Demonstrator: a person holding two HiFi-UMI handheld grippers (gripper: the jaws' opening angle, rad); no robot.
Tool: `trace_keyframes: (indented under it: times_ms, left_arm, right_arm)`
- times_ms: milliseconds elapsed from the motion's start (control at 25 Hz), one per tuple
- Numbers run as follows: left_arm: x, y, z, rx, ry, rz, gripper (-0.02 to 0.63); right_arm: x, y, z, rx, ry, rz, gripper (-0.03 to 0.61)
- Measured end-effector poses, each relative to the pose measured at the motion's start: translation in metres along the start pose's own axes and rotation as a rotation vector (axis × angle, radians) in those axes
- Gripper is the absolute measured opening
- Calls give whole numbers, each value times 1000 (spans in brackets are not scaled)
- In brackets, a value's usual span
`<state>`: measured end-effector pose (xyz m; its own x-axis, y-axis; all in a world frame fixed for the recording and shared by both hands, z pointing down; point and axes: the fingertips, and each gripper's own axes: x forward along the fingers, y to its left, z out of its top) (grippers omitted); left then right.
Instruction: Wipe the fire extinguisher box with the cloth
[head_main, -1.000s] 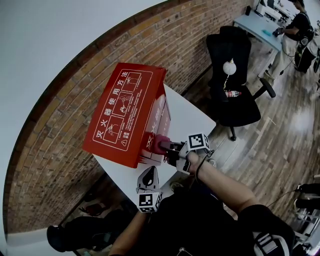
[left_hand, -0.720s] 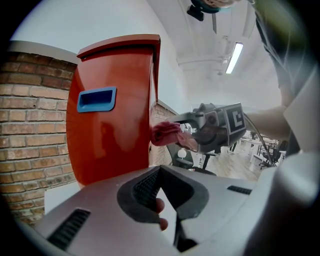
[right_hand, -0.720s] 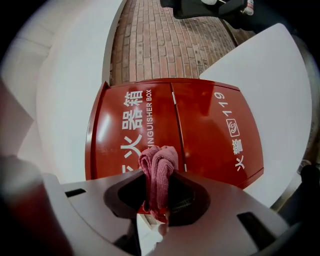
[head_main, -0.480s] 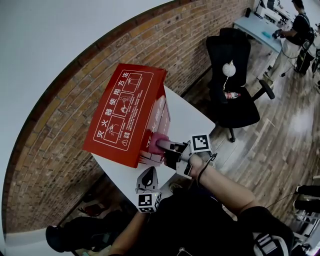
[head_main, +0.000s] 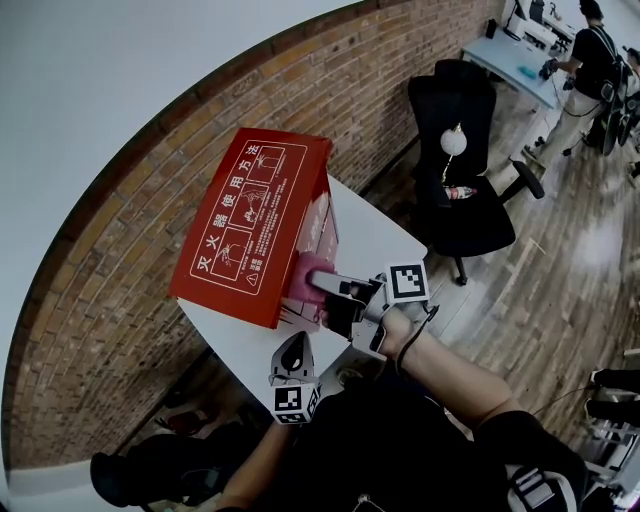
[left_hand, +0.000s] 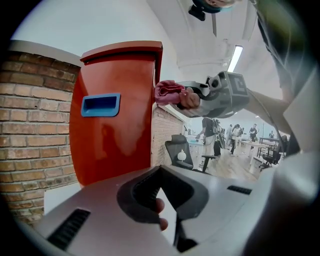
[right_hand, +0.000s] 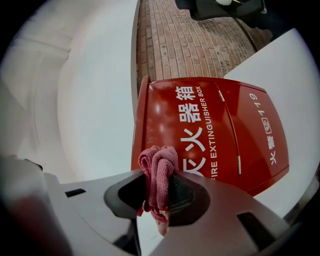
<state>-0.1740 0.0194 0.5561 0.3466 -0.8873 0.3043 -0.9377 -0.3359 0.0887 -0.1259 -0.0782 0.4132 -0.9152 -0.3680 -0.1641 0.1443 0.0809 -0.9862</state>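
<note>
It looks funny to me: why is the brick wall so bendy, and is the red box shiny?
Head view: the wide lens bends the brick wall into an arc. Left gripper view: the red box shows pale glossy reflections, and the corners go black. Right gripper view: the cloth looks sharp.

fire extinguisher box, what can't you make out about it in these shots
- Whether the cloth touches the fire extinguisher box: head view, the cloth and the right gripper cover the spot.
- Small print on the box's top panel: head view, too small.
- Part of the front's lettering: right gripper view, behind the cloth and that gripper's body.
- Box's printed front: left gripper view, turned edge-on.
</note>
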Motion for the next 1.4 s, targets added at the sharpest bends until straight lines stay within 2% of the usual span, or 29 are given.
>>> trace_keyframes:
  times_ms: [200, 400, 760, 1000, 1400]
  left_arm:
    - [-5, -2, 1, 12, -11, -12, 28]
    - [-14, 0, 1, 6, -23, 34, 28]
    - [-44, 9, -3, -31, -22, 184, 28]
    - [-70, 6, -8, -40, -8, 296, 28]
    - [-105, -12, 17, -45, -29, 446, 28]
  right_arm:
    - [4, 24, 0, -3, -26, 74, 106]
    - [4, 32, -3, 28, -40, 110, 106]
    - [1, 30, -7, 64, -46, 123, 106]
    - [-2, 31, -24, 71, -42, 139, 106]
    - [-4, 36, -44, 65, -5, 186, 106]
